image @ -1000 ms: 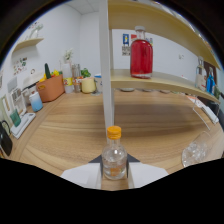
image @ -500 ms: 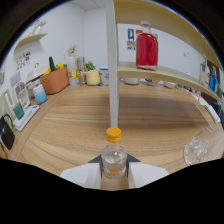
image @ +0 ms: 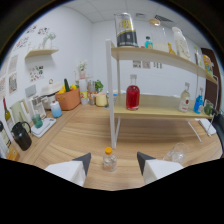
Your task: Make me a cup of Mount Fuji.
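While the gripper (image: 110, 161) hangs above the wooden counter (image: 75, 135), its two white fingers (image: 80, 165) are spread wide apart, released, with nothing pressed between them. A small clear bottle with an orange cap (image: 109, 159) stands upright on the counter between the fingertips, with a plain gap of bare wood on either side of it; neither finger touches it.

At about two o'clock from the bottle, beside the right finger, a clear glass (image: 176, 152) sits on the counter, apart from both the bottle and the finger. Straight ahead at twelve o'clock rises the white post of a two-tier shelf (image: 112, 95), whose wooden boards run off toward three o'clock. On the lower board stands a bottle of red liquid (image: 132, 93), and farther along at two o'clock a clear bottle (image: 185, 101) and a blue one (image: 199, 104). The upper board carries a tall dark-labelled jar (image: 125, 31) and other bottles too small to make out.

From ten to eleven o'clock the counter lies open, a broad stretch of bare wood up to the wall. Along that far edge sit an orange basket (image: 68, 98), a yellow pot (image: 101, 99) and a light blue cup (image: 56, 109). At nine o'clock, near the counter's left edge, stands a black kettle (image: 21, 135) beside a white tray (image: 42, 127).
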### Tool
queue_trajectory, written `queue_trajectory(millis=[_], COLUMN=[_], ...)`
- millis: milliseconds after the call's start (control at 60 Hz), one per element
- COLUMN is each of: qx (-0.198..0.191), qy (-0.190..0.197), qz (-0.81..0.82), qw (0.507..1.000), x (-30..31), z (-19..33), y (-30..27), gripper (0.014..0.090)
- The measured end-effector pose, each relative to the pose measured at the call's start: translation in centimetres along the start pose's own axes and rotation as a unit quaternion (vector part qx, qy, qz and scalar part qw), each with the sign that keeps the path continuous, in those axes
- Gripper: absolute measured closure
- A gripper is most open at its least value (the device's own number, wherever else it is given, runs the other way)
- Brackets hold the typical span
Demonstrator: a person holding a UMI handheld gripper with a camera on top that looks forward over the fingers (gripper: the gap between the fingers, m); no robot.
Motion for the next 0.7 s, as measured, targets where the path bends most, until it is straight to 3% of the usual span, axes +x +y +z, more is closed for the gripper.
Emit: queue_trajectory(millis=[183, 283, 500, 700], qx=[0.062, 0.068, 0.048, 0.092], qy=[0.018, 0.038, 0.079, 0.082], qz=[-0.005, 0.000, 0.007, 0.010], qw=[0.998, 0.997, 0.996, 0.992], x=[5.2, 9.7, 19.9, 26.5], z=[-6.5, -8.2, -7.8, -5.6], y=[-3.1, -2.8, -1.5, -7.4], gripper=[0.0179, 0.0184, 0.0182, 0.0188])
